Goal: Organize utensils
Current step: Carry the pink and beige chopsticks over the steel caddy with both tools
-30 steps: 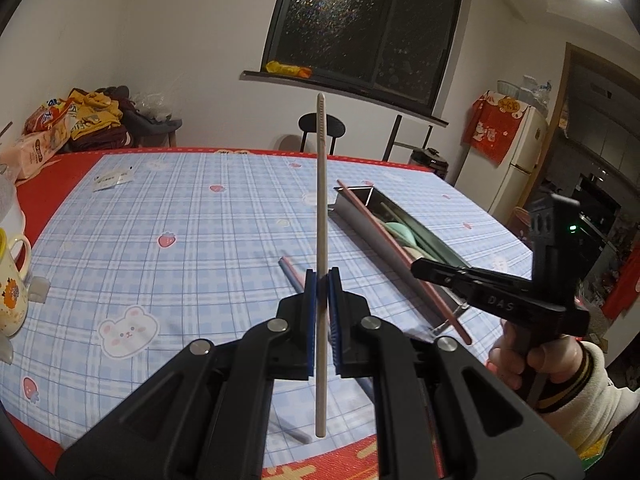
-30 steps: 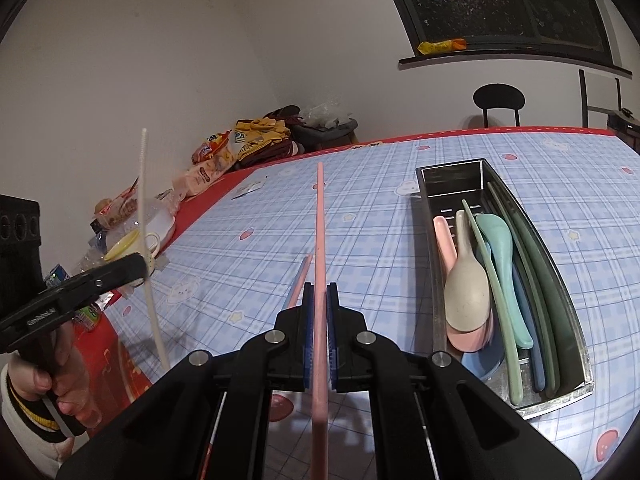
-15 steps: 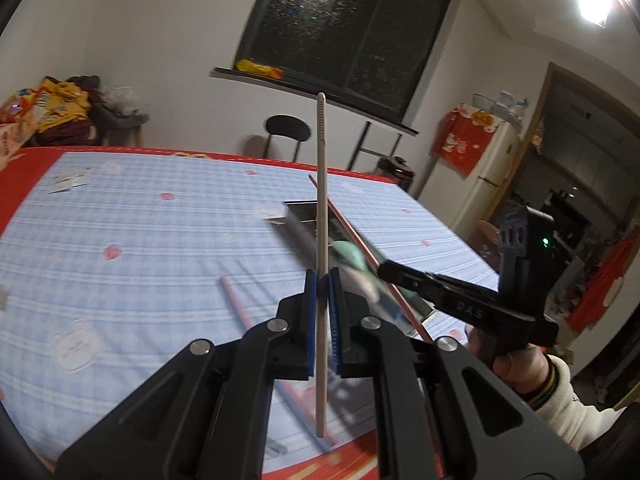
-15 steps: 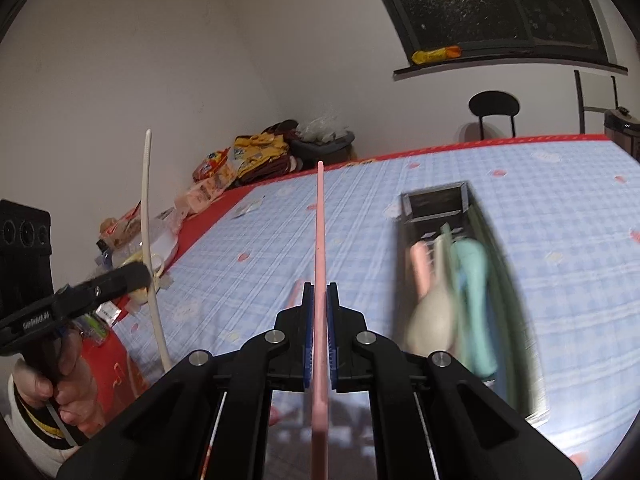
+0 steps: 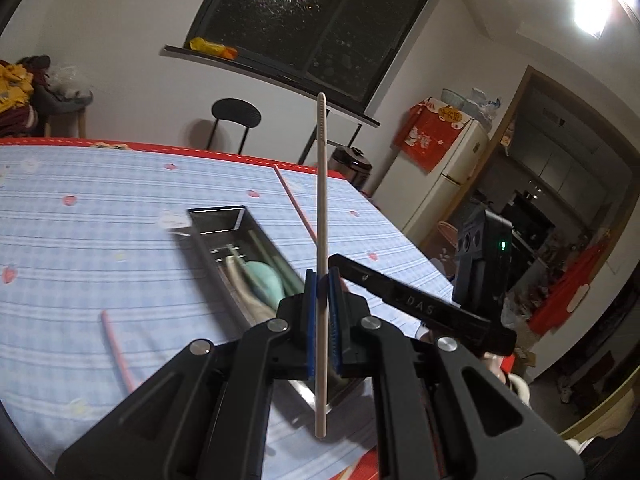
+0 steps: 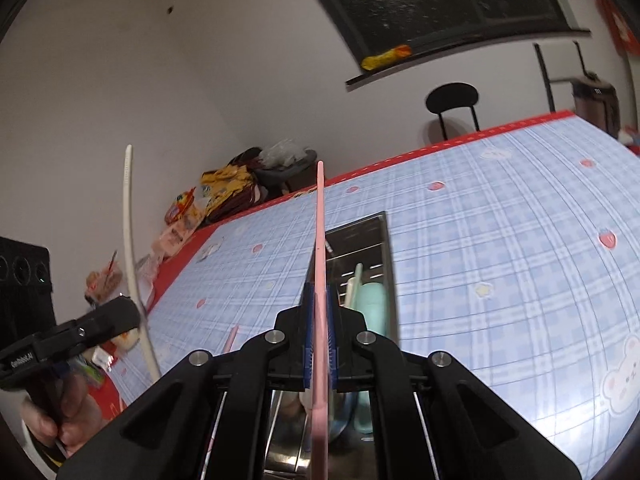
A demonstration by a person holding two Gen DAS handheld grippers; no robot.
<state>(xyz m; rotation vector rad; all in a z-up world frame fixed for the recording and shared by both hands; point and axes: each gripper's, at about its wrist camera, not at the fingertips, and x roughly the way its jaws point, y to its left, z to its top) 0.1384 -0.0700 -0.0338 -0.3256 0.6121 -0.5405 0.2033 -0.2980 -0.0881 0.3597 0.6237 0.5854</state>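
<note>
The left black plastic two-finger gripper [image 5: 321, 320] has angular jaw arms with triangular cut-outs, round silver screw heads and ribbed blue pads [image 5: 307, 320]. The right black plastic two-finger gripper [image 6: 319, 336] is built alike; its side bears white lettering, and its boxy rear block shows a green light. Bare skin shows on the left hand [image 6: 56, 426].

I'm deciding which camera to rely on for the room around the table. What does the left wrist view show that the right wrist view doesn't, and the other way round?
Only the left wrist view shows the white fridge, the ceiling light and the doorway beyond. Only the right wrist view shows the snack bags piled at the table's far corner and the bear print on the cloth. Both show the metal tray holding utensils, the cream chopstick in the left gripper, the pink chopstick in the right gripper, the loose pink chopstick, the black chair and the window.
</note>
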